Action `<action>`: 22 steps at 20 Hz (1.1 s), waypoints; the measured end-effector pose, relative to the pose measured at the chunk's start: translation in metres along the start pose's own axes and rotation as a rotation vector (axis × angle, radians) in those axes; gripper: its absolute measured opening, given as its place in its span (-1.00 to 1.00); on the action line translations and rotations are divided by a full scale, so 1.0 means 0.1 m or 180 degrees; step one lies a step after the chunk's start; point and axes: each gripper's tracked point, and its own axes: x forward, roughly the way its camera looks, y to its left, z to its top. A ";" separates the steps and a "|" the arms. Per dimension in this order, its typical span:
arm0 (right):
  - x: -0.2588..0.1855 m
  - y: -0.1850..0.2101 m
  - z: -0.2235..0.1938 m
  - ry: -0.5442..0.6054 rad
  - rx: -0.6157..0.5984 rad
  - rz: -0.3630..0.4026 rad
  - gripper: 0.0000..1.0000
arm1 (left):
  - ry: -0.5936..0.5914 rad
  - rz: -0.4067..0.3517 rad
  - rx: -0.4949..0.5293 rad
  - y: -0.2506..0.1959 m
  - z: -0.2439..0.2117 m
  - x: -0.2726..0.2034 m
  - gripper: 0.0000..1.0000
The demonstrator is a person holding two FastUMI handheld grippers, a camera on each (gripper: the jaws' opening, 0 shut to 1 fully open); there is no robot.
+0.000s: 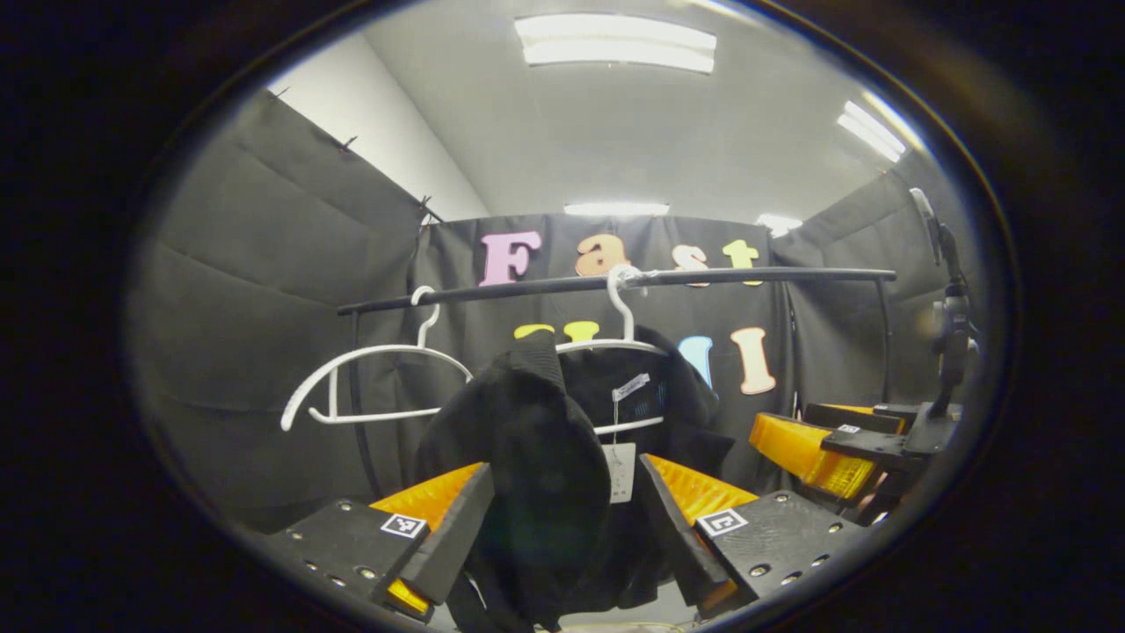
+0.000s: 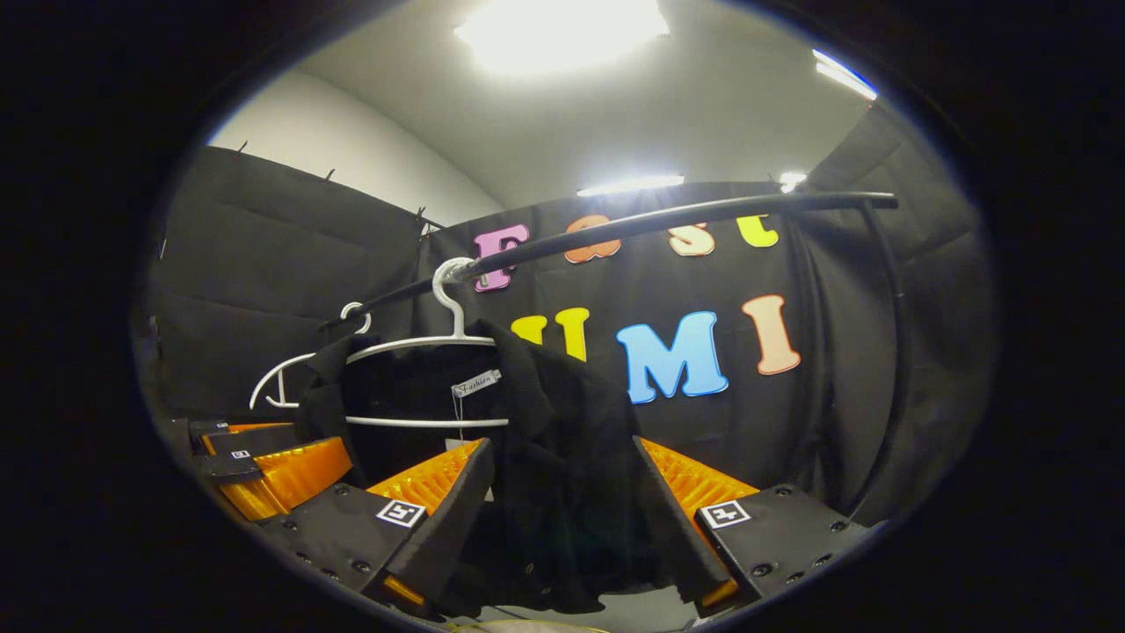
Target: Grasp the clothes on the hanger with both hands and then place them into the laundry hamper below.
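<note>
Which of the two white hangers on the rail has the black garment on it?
The right-hand hanger carries the black garment. The left-hand hanger hangs bare.

The way ahead is blocked at 12 o'clock by the rail [image 1: 615, 283] and its hangers [image 1: 369, 387]. The gap between each pair of jaws is taken up by the black garment [image 1: 536, 457]. Open room is left at 9 o'clock.
</note>
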 end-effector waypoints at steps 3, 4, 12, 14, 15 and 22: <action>0.25 0.04 -0.19 0.0169 0.0047 0.0158 0.95 | 0.0101 0.0116 -0.0017 0.02 -0.14 0.17 0.90; 0.33 0.07 -0.23 0.0206 0.0074 0.0212 0.94 | 0.0153 0.0140 -0.0041 0.03 -0.19 0.23 0.90; 0.83 0.13 -0.59 0.0408 0.0117 0.0314 0.93 | 0.0348 0.0444 -0.0028 0.20 -0.46 0.50 0.90; 0.96 0.10 -0.67 0.0446 0.0108 0.0258 0.93 | 0.0313 0.0483 -0.0006 0.21 -0.46 0.57 0.90; 1.03 0.11 -0.71 0.0456 0.0112 0.0258 0.84 | 0.0307 0.0503 0.0009 0.22 -0.47 0.58 0.90; 1.31 0.20 -0.90 0.0574 0.0067 0.0273 0.75 | 0.0340 0.0762 0.0327 0.39 -0.54 0.75 0.61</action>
